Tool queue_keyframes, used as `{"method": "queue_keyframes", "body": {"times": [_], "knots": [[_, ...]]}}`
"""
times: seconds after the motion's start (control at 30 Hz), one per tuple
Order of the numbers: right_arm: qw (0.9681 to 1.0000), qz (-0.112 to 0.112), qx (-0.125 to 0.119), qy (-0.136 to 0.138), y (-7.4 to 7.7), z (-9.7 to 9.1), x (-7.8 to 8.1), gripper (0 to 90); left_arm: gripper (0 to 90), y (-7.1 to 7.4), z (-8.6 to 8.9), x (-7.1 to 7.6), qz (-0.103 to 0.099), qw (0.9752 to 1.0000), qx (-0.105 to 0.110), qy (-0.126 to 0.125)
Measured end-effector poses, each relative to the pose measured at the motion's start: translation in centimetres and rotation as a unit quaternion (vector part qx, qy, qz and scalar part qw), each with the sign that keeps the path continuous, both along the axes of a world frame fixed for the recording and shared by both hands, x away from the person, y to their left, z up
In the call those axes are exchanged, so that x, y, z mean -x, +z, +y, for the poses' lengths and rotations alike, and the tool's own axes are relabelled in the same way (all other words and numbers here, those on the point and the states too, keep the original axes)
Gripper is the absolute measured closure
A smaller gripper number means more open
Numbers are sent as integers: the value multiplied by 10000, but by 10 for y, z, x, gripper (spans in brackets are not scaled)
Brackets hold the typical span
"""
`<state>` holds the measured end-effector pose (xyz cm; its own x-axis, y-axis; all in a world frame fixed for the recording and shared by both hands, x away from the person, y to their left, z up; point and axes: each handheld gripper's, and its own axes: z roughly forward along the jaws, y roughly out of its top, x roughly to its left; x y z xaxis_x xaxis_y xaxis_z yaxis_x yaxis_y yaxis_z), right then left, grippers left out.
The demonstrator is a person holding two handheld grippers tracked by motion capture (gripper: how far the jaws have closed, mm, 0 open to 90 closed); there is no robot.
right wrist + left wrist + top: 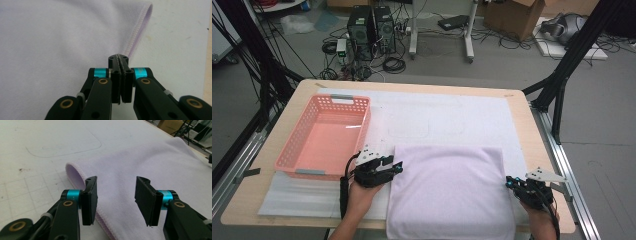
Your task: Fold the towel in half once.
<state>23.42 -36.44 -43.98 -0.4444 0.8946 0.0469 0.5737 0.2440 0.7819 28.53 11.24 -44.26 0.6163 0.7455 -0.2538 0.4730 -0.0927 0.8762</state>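
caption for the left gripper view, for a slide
Left gripper with fingers apart over the stitched edge of a folded lilac towel on a white mat.

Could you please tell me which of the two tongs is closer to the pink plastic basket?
Left. The left tongs sit just beside the pink plastic basket, near its front right corner at the folded lilac towel's left edge. The right tongs are across the towel, at its right edge.
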Motion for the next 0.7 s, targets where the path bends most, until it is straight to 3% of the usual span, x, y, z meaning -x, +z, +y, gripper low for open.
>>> {"method": "queue_keyframes", "body": {"times": [0.2, 0.27, 0.3, 0.37, 0.47, 0.7], "knots": [[9999, -7, -85, 71, 1, 1, -1, 860, 519, -1, -7, -10, -1, 9996, -251, 126], [9999, -25, -85, 114, 2, 1, 0, 862, 551, -1, -11, -17, -71, 9985, -490, 235], [9999, -24, -91, 121, 4, 1, 1, 863, 560, -2, -12, -21, -55, 9982, -521, 306], [9998, -29, -126, 158, 5, 2, 1, 863, 565, -1, -16, -29, 36, 9960, -788, 411], [9997, -59, -166, 169, 5, 1, 0, 862, 565, -1, -19, -41, -16, 9949, -836, 557], [9996, 1, -184, 216, 5, 0, -3, 846, 546, -7, -23, -65, 316, 9902, -1165, 702]]}}
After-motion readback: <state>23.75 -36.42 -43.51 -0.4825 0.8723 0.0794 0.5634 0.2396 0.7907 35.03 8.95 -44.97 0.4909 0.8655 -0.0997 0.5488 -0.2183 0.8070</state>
